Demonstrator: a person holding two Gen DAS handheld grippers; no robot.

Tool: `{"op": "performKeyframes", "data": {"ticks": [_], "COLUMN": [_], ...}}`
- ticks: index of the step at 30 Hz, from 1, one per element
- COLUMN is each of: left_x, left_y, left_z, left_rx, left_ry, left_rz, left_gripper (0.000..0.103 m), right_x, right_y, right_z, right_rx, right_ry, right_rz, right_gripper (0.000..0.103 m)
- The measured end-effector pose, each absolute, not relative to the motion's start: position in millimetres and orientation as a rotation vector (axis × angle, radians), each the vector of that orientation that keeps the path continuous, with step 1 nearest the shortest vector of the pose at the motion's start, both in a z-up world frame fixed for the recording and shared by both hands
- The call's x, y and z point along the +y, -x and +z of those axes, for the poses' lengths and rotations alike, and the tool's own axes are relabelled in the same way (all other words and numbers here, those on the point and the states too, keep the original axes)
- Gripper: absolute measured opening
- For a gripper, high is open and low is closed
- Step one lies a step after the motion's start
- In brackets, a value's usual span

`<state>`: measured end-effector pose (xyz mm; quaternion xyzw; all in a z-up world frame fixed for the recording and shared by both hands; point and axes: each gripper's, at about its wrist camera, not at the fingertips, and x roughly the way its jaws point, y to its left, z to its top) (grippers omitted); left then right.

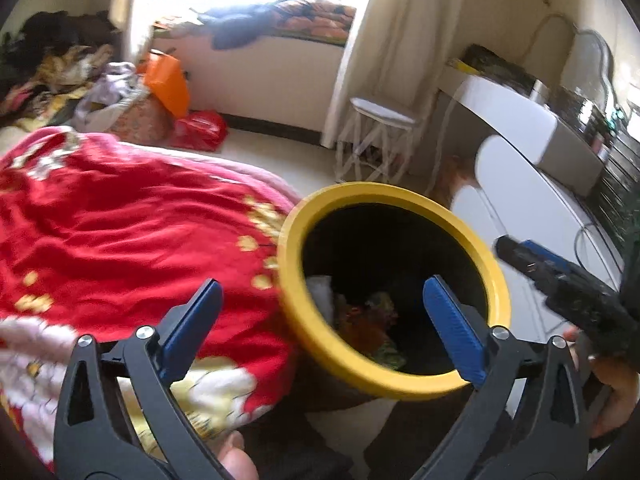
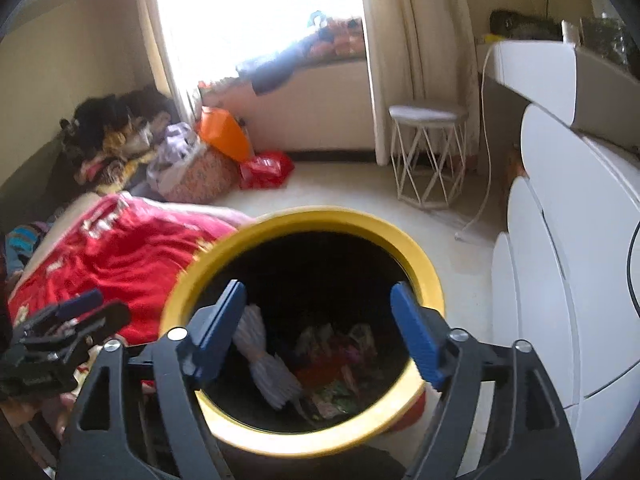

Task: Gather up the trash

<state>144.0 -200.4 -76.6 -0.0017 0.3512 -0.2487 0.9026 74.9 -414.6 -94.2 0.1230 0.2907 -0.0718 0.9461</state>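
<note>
- Left hand-held gripper [image 1: 320, 320] – released, ribbed blue pads spread wide, nothing between them; it hangs over the near rim of the bin.
- Right hand-held gripper [image 2: 318, 332] – released too, empty, above the bin mouth.
- Bin [image 1: 496, 280] – round, smooth thick yellow rim, dark inside, beside the bed.
- Trash [image 2: 340, 364] lies at the bin bottom: crumpled coloured wrappers plus a white twisted bundle [image 2: 260, 360].
- Red blanket [image 1: 132, 224] – soft, wrinkled, gold pattern; its edge touches the bin's left side.
- White cabinet [image 2: 560, 280] with rounded fronts to the right; a strip of pale floor [image 2: 360, 188] lies open between it and the bin.
- Wire-legged stool [image 2: 428, 152] stands near the curtain.
</note>
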Motion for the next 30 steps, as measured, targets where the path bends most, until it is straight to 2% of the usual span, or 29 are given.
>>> {"op": "performKeyframes", "data": {"ticks": [2, 5, 15, 30], "left_x": [-190.8, -177.2, -139.4, -119.0], "left_y": [-136.5, -127.7, -96.1, -77.8], "left_z": [-75.1, -70.9, -59.6, -51.9], "left_rx": [0.702, 0.665, 0.582, 0.561], "left_ry": [0.004, 0.004, -0.009, 0.021], "left_rz": [-0.485, -0.43, -0.325, -0.281], "left_gripper": [0.092, 0.092, 0.092, 0.092], "right_x": [-407.6, -396.2, -361.7, -344.6], "right_y": [-65.6, -50.0, -9.0, -4.3], "right_z": [-88.3, -79.2, -70.1, -73.2], "right_rx": [0.525, 0.422, 0.215, 0.21], "right_ry": [-0.264, -0.267, -0.173, -0.12], "right_rz": [-0.153, -0.138, -0.162, -0.151], "right_gripper": [0.091, 0.096, 0.096, 0.096]}}
